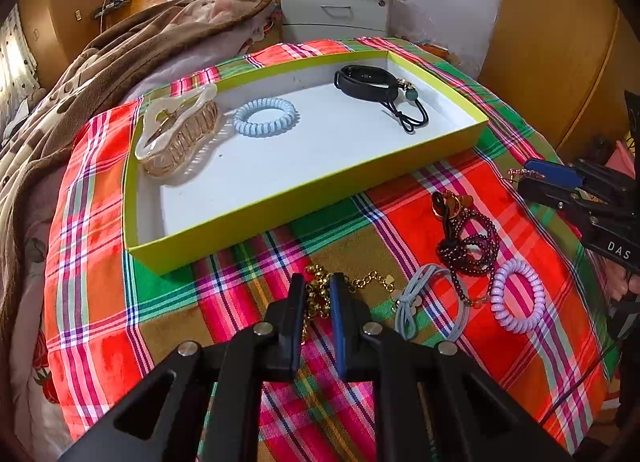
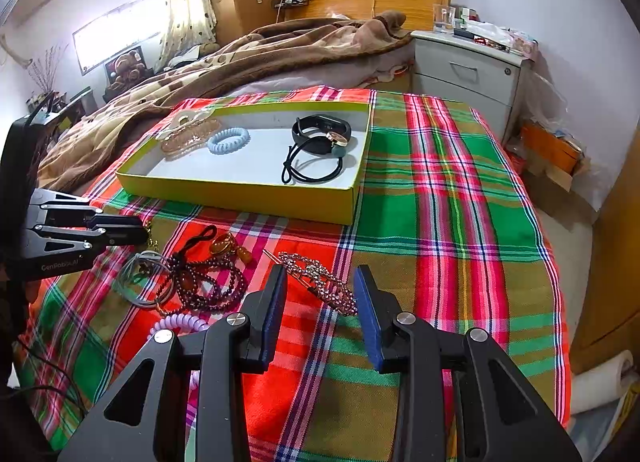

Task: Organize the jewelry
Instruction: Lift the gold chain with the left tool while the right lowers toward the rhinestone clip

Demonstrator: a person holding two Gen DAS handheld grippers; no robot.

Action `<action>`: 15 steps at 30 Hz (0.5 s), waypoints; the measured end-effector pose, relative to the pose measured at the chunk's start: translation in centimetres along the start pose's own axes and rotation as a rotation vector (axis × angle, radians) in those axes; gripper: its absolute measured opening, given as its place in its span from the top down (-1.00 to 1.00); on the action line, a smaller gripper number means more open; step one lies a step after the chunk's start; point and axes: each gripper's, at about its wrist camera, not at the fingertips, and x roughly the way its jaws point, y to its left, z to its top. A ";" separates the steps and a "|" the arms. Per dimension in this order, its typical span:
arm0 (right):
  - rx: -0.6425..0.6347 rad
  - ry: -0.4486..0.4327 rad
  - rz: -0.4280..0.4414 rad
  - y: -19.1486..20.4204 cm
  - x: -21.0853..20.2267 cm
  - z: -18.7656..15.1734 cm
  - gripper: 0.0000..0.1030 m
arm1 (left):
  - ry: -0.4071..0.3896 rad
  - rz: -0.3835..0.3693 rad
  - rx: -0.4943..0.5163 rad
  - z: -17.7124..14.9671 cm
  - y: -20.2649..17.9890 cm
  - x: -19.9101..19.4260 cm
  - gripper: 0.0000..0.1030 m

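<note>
My left gripper [image 1: 318, 282] is shut on a gold chain [image 1: 362, 282] that lies on the plaid cloth in front of the yellow-green tray [image 1: 304, 198]. In the right wrist view, my right gripper [image 2: 320, 282] stands open with a rhinestone hair clip [image 2: 320, 278] lying on the cloth between its fingers, untouched. The tray holds a clear hair claw [image 1: 176, 138], a blue coil tie [image 1: 264, 117], a black wristband [image 1: 366, 80] and a black elastic tie [image 1: 408, 114]. A dark purple bead bracelet [image 1: 472, 246], a lilac coil tie [image 1: 518, 302] and grey elastic ties [image 1: 424, 302] lie loose on the cloth.
The plaid cloth [image 2: 440, 182] covers the foot of a bed. A rumpled brown blanket [image 2: 240, 58] lies behind the tray. A grey nightstand [image 2: 468, 70] stands at the back right, and wooden wardrobe doors [image 1: 552, 42] line the right side.
</note>
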 end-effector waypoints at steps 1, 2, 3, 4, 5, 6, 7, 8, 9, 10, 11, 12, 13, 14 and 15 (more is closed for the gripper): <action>0.000 -0.002 0.000 0.0 0.0 0.0 0.31 | -0.001 -0.001 -0.003 0.0 0.1 0.0 0.75; -0.001 -0.003 -0.001 0.1 -0.1 0.0 0.31 | -0.005 -0.001 -0.009 0.0 0.1 -0.1 0.75; 0.000 -0.006 -0.003 0.1 -0.1 0.0 0.31 | -0.011 -0.003 -0.015 -0.1 0.2 -0.2 0.75; 0.001 -0.009 -0.003 0.2 -0.2 0.0 0.31 | -0.017 -0.010 -0.017 -0.1 0.3 -0.4 0.75; 0.001 -0.012 -0.003 0.2 -0.3 0.1 0.31 | -0.023 -0.016 -0.022 -0.1 0.4 -0.6 0.75; 0.001 -0.014 -0.005 0.2 -0.5 0.1 0.31 | -0.028 -0.020 -0.030 -0.1 0.5 -0.8 0.75; 0.001 -0.019 -0.007 0.2 -0.6 0.2 0.31 | -0.035 -0.030 -0.031 0.0 0.5 -1.0 0.75; 0.001 -0.021 -0.008 0.3 -0.7 0.2 0.31 | -0.044 -0.036 -0.035 0.0 0.6 -1.3 0.75; 0.000 -0.024 -0.009 0.3 -0.8 0.3 0.31 | -0.050 -0.038 -0.043 0.1 0.7 -1.6 0.75; 0.000 -0.027 -0.010 0.3 -0.9 0.4 0.31 | -0.058 -0.040 -0.042 0.2 0.7 -1.8 0.75; 0.000 -0.032 -0.010 0.4 -1.0 0.5 0.31 | -0.068 -0.040 -0.045 0.3 0.8 -2.1 0.75; 0.000 -0.036 -0.013 0.4 -1.2 0.5 0.31 | -0.077 -0.046 -0.052 0.4 0.9 -2.5 0.75; -0.001 -0.039 -0.015 0.5 -1.3 0.6 0.31 | -0.083 -0.057 -0.053 0.5 1.0 -2.8 0.75; -0.003 -0.043 -0.014 0.5 -1.4 0.7 0.31 | -0.092 -0.063 -0.057 0.6 1.0 -3.1 0.75; -0.004 -0.047 -0.016 0.5 -1.5 0.8 0.31 | -0.100 -0.068 -0.061 0.7 1.1 -3.4 0.75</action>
